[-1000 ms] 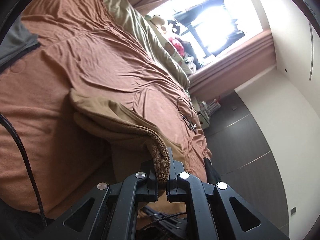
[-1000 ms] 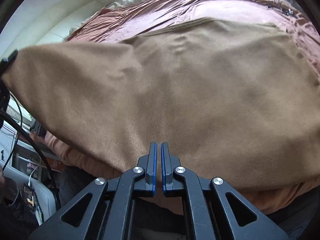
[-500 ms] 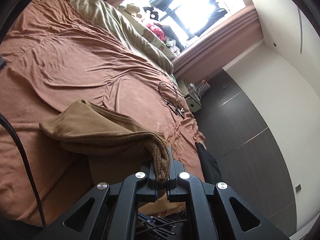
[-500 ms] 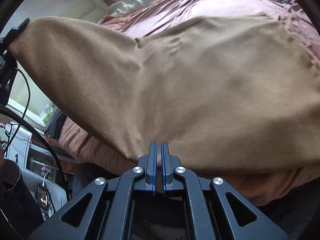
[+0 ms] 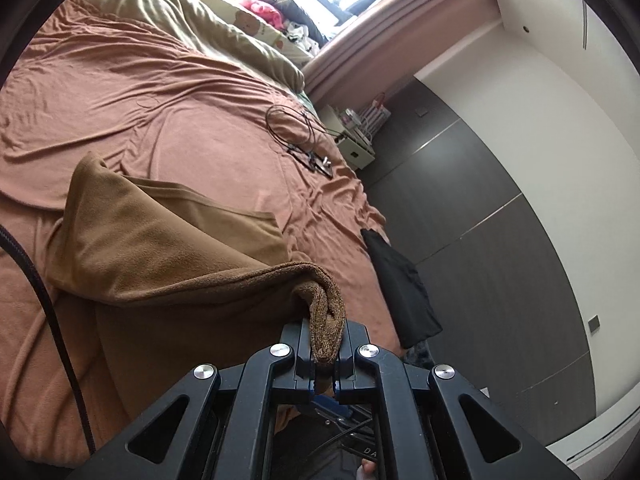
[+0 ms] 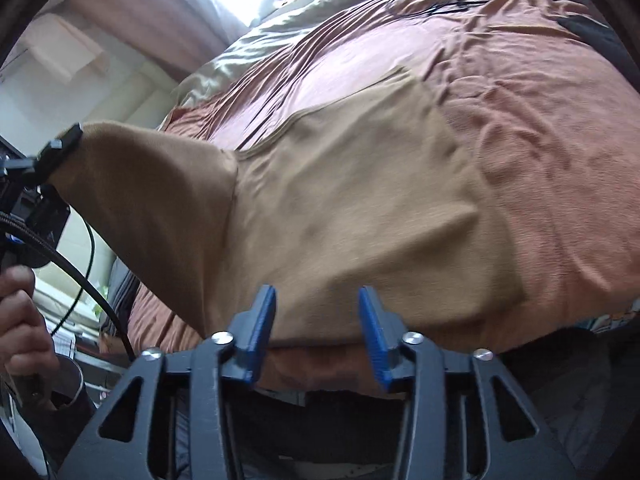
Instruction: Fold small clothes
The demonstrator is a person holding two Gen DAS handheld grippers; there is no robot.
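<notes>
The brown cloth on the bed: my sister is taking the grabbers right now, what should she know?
Left gripper: shut on a bunched corner of the brown cloth, holding that corner up off the bed.
Right gripper: open and holding nothing, its blue fingers just short of the cloth's near edge.
Most of the cloth lies flat on the rust-coloured sheet.
Done: one corner lifted, a fold begun.
Left: probably carry the corner across, lay it down, smooth it and finish folding.
</notes>
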